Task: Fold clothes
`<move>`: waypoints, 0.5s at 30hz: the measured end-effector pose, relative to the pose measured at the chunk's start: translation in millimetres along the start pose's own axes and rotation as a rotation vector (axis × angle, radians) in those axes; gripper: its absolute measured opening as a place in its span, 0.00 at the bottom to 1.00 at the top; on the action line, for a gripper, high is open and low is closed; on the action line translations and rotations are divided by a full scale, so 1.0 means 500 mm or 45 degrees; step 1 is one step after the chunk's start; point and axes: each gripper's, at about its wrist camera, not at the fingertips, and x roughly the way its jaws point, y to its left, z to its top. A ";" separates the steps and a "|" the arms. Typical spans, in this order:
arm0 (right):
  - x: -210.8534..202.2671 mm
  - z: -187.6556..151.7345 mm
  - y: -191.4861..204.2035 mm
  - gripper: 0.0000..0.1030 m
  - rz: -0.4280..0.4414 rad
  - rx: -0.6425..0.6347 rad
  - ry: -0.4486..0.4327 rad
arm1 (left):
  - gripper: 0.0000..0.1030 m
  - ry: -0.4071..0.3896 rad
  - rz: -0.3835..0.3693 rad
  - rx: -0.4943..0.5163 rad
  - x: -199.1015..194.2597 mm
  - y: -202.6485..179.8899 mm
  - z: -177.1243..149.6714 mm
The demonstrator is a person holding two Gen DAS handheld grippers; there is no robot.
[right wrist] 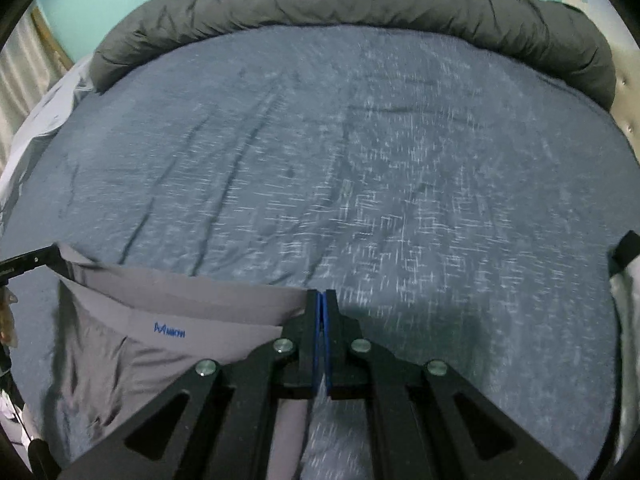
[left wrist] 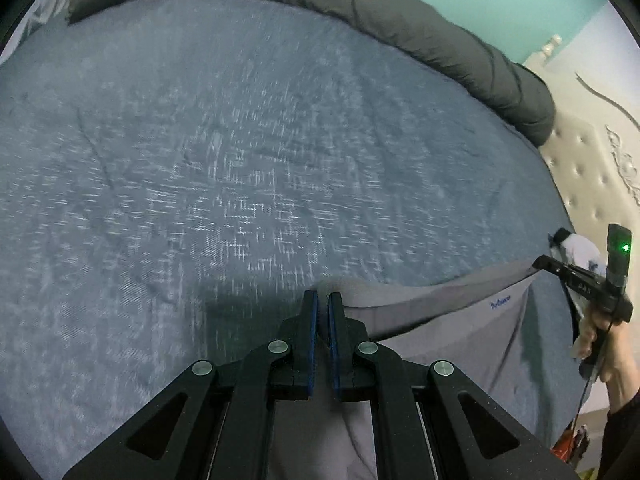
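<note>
A grey garment (left wrist: 440,312) with a broad waistband and a small blue logo hangs stretched between my two grippers, just above the blue-grey bed cover (left wrist: 200,160). My left gripper (left wrist: 323,300) is shut on one end of the waistband, with cloth running down between its blue pads. At the right of the left wrist view, my right gripper (left wrist: 541,262) pinches the other end, held by a hand (left wrist: 596,336). In the right wrist view the right gripper (right wrist: 322,296) is shut on the garment (right wrist: 160,320), and the left gripper (right wrist: 54,254) grips its far corner at the left edge.
A rolled dark grey duvet (right wrist: 360,0) lies along the far side of the bed cover (right wrist: 380,160). A tufted pale headboard (left wrist: 580,168) stands at the right. Light cloth (left wrist: 580,248) lies near it, and more pale fabric (right wrist: 40,112) lies at the left.
</note>
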 end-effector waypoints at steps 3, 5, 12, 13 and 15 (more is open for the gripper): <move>0.039 0.003 -0.011 0.01 0.023 0.031 0.001 | 0.05 0.017 -0.008 -0.037 0.044 0.016 0.011; 0.054 0.002 -0.018 0.01 0.031 0.052 0.002 | 0.06 0.027 -0.022 -0.059 0.067 0.022 0.014; 0.048 -0.006 -0.060 0.04 0.069 0.200 -0.105 | 0.38 -0.029 -0.101 -0.117 0.074 0.028 0.020; 0.037 -0.009 -0.064 0.05 0.072 0.209 -0.133 | 0.44 -0.040 -0.109 -0.118 0.068 0.027 0.022; 0.010 -0.019 -0.065 0.07 0.088 0.213 -0.192 | 0.46 -0.067 -0.133 -0.114 0.051 0.025 0.025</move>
